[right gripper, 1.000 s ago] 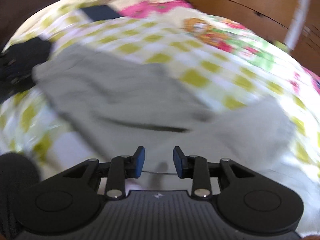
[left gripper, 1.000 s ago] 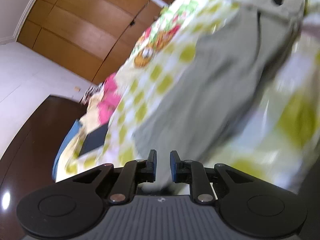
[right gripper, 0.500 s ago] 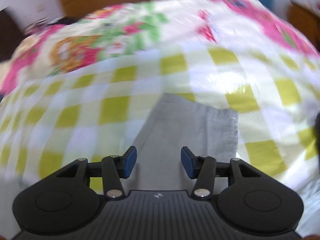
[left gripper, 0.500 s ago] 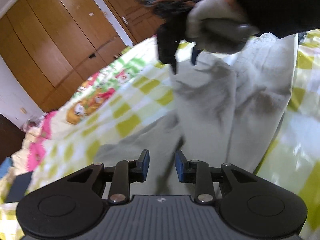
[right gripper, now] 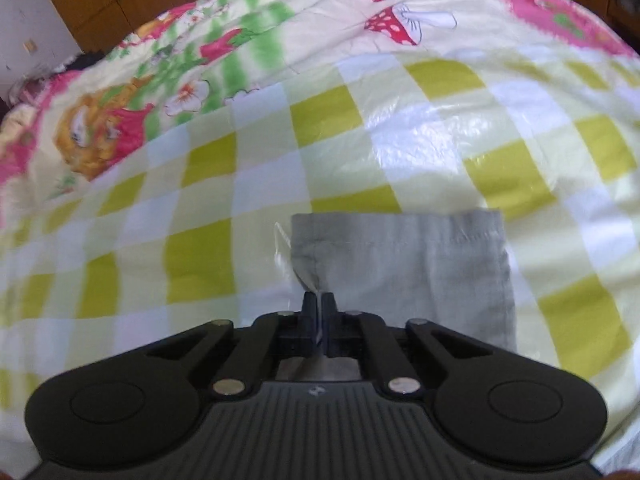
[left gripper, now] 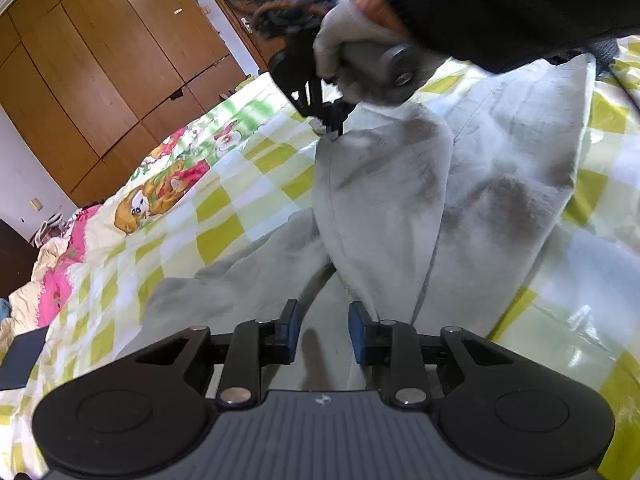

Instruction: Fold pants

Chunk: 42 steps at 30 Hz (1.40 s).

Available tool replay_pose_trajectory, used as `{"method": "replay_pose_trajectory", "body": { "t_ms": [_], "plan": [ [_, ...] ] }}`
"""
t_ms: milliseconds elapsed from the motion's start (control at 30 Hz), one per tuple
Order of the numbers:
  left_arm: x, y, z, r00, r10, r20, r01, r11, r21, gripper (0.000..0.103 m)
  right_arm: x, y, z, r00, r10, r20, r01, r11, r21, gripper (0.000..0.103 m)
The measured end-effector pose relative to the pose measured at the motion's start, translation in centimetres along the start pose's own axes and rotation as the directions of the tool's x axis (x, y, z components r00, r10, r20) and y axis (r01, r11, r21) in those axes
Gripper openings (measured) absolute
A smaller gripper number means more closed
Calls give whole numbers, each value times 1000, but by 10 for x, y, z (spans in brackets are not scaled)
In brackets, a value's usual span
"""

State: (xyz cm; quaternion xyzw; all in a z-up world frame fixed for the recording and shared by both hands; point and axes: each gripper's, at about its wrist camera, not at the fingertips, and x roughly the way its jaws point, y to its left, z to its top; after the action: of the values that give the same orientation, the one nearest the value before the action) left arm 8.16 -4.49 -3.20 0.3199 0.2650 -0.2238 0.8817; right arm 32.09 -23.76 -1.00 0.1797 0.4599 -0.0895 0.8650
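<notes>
The grey pants [left gripper: 392, 216] lie spread on a bed with a yellow-and-white checked cover [left gripper: 224, 236]. My left gripper [left gripper: 320, 330] is open and hovers just over the grey cloth near its lower part. In the right wrist view my right gripper [right gripper: 318, 312] is shut on the left corner of one pant leg's hem [right gripper: 400, 256], which lies flat on the cover. The right gripper also shows in the left wrist view [left gripper: 332, 124], held by a gloved hand, pinching the far end of the leg.
Wooden wardrobe doors [left gripper: 100, 60] stand behind the bed. The cover has a cartoon print with pink edging [right gripper: 100, 128] and red mushrooms [right gripper: 400, 24]. A dark flat object [left gripper: 20, 356] lies at the bed's left edge.
My right gripper has closed on the hem corner of the pant leg; half a second ago it was open above it. My left gripper has swung round and stays open over the pants.
</notes>
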Motion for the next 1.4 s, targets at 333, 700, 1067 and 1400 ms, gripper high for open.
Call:
{"method": "replay_pose_trajectory", "body": {
  "t_ms": [333, 700, 1067, 1400],
  "plan": [
    [-31, -18, 11, 997, 38, 65, -45, 994, 101, 34, -172, -125, -39, 943, 207, 262, -249, 958, 140, 3],
    [-34, -71, 28, 997, -11, 77, -10, 963, 268, 35, -178, -252, -166, 952, 165, 259, -263, 874, 408, 3],
    [-26, -98, 38, 998, -38, 59, 16, 940, 342, 35, -156, -277, -163, 932, 219, 288, -341, 795, 502, 29],
    [-25, -112, 43, 996, -57, 71, 27, 932, 362, 35, -147, -288, -163, 947, 177, 270, -301, 787, 539, 4]
  ]
}}
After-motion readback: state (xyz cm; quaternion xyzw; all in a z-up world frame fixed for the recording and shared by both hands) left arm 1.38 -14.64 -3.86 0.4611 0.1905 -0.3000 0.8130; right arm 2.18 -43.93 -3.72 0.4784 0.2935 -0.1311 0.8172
